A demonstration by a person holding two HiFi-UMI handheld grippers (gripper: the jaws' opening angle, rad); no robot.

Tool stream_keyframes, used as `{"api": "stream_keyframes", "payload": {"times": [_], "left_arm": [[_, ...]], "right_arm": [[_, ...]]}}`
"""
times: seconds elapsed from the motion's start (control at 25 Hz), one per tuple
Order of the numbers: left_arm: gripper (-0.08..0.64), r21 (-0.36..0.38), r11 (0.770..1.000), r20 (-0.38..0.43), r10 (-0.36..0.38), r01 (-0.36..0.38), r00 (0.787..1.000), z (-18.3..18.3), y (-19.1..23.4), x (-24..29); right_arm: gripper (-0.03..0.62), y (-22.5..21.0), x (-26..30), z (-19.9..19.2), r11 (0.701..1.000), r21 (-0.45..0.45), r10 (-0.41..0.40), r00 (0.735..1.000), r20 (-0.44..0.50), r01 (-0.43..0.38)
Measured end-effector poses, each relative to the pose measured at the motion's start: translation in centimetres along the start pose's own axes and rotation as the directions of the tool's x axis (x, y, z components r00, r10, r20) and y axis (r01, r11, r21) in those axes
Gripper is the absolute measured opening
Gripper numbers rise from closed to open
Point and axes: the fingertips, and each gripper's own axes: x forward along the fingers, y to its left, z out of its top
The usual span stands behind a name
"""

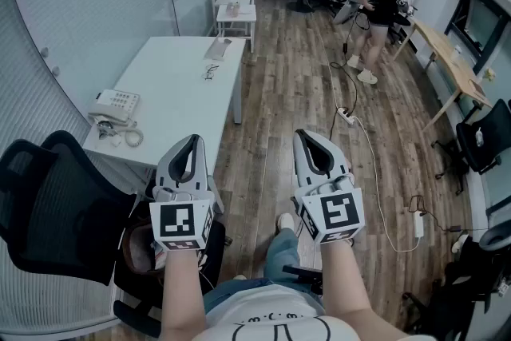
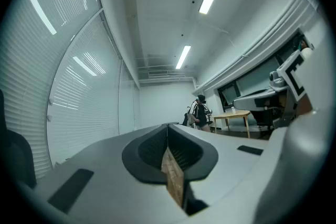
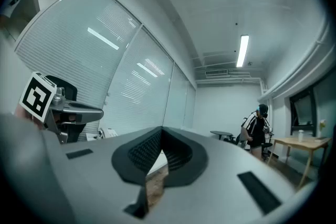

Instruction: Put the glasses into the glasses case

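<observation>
A: Jaws?
B: Left gripper (image 1: 190,141): jaws pressed together, nothing between them. Right gripper (image 1: 310,138): the same, closed and empty. Both are held roughly level over the holder's lap, side by side and apart, by the near end of the white counter (image 1: 172,104), touching nothing.
A: The glasses?
B: The glasses (image 1: 211,73) lie on the counter toward its far end, close to the right edge. They are well apart from both grippers.
A: And the case?
B: There is a flat grey thing at the far right corner, just beyond the glasses. Likely the glasses case (image 1: 217,49), though it is too small from here to be sure, and I cannot tell whether its lid is up.
A: Anything else on the counter?
B: A telephone (image 1: 114,106) at the near left corner, cord curled beside it.
A: Round about?
B: Black office chair (image 1: 56,204) off the near left corner. White chair (image 1: 237,12) past the far end. Wood floor (image 1: 279,92) along the right edge. A person (image 1: 375,4) stands at the far side of the room.
</observation>
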Motion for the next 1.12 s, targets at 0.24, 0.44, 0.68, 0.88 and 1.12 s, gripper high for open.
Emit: {"api": "stream_keyframes", "payload": {"times": [0.24,0.44,0.68,0.88,1.12], "left_arm": [[0.017,0.002,1.0,-0.019,0.01,-0.01,1.0,-0.9,-0.5,4.2],[0.017,-0.034,0.999,-0.036,0.011,-0.013,0.999,-1.5,-0.8,9.4],[0.017,-0.02,0.999,-0.044,0.048,-0.049,0.998,-2.1,-2.7,17.1],[0.017,-0.046,0.995,-0.057,0.09,-0.093,0.994,-2.8,-4.0,22.9],[0.017,-0.004,0.996,-0.086,0.088,-0.088,0.992,-2.7,-5.7,28.0]], "right_arm": [[0.009,-3.3,3.3,-1.8,1.0,0.001,0.003,1.0,-0.009,-0.003],[0.009,-6.6,8.3,-2.5,0.998,0.031,0.059,0.998,0.015,-0.06],[0.01,-11.9,14.2,-3.4,0.99,0.028,0.14,0.99,0.031,-0.141],[0.011,-17.0,18.3,-4.3,0.981,0.035,0.19,0.981,0.039,-0.192],[0.011,-21.7,22.3,-4.8,0.973,0.044,0.225,0.973,0.05,-0.228]]}}
